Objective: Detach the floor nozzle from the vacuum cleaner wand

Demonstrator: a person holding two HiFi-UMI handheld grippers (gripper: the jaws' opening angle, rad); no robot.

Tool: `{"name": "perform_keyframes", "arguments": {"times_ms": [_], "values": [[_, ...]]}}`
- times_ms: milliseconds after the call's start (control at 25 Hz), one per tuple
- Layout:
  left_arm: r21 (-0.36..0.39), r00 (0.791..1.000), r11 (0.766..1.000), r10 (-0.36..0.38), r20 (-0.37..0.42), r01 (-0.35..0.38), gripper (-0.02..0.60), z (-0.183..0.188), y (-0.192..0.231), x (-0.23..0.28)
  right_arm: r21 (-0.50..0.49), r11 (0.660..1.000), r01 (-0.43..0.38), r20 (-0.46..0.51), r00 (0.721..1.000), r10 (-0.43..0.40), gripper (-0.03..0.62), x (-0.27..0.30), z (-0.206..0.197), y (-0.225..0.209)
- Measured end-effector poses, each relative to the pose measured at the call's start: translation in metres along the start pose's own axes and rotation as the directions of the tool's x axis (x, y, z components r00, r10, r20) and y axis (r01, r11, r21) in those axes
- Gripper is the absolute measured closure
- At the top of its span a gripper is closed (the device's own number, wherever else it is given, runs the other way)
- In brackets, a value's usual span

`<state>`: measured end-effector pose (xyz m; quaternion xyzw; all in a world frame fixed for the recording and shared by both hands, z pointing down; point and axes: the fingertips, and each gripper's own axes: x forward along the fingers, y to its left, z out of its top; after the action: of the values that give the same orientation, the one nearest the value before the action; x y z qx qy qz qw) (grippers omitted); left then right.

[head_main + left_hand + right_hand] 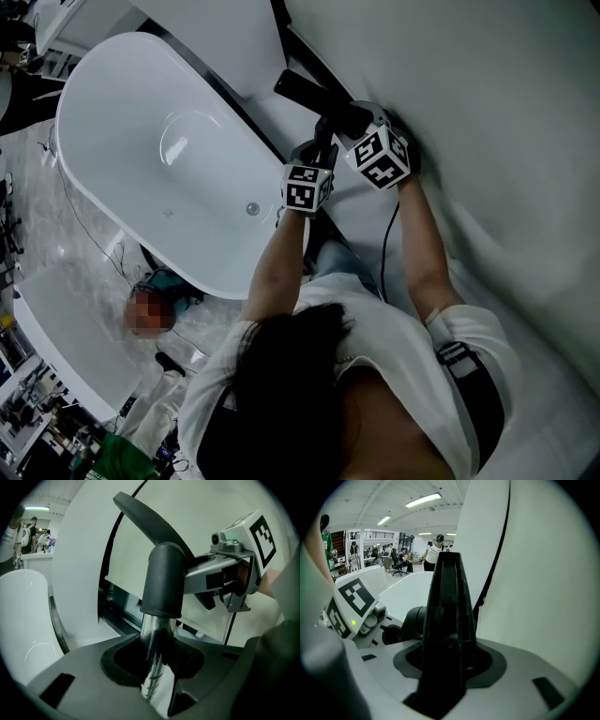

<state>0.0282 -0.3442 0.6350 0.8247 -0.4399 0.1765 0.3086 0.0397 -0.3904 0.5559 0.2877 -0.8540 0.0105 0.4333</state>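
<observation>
The black floor nozzle (307,91) lies against the white wall beside the bathtub. In the left gripper view its dark neck collar (162,581) caps the chrome wand (157,632). My left gripper (154,679) is shut on that wand just below the collar. In the head view it is the left gripper (317,159) with a marker cube at the middle. My right gripper (447,672) is shut on the nozzle's ribbed black body (447,606), a little beyond the left one. The right gripper (354,124) sits close beside the left, almost touching it.
A white bathtub (103,141) fills the left of the head view. A white wall panel (487,103) rises on the right. A black cable (385,246) runs down along my right forearm. A person is on the floor by the tub's near end (159,305).
</observation>
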Motion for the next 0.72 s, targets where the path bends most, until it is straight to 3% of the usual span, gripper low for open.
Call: {"name": "perform_keyframes", "arguments": {"times_ms": [320,600,720], "values": [[0.002,1.0,1.0,-0.013,0.005,0.013,0.449,0.001,-0.006,-0.002,0.076,0.994,-0.077,0.061,0.995,0.073,0.376,-0.004,-0.005,0.002],[0.009,0.999,1.0,-0.024,0.022,0.024,0.449,0.0,-0.01,-0.004,-0.047,0.999,-0.025,-0.004,1.0,0.025,0.378,-0.008,0.002,0.004],[0.004,0.999,1.0,-0.023,0.03,0.023,0.448,-0.002,-0.012,-0.006,0.021,0.999,-0.025,0.026,0.999,0.025,0.379,-0.013,-0.001,0.001]]}}
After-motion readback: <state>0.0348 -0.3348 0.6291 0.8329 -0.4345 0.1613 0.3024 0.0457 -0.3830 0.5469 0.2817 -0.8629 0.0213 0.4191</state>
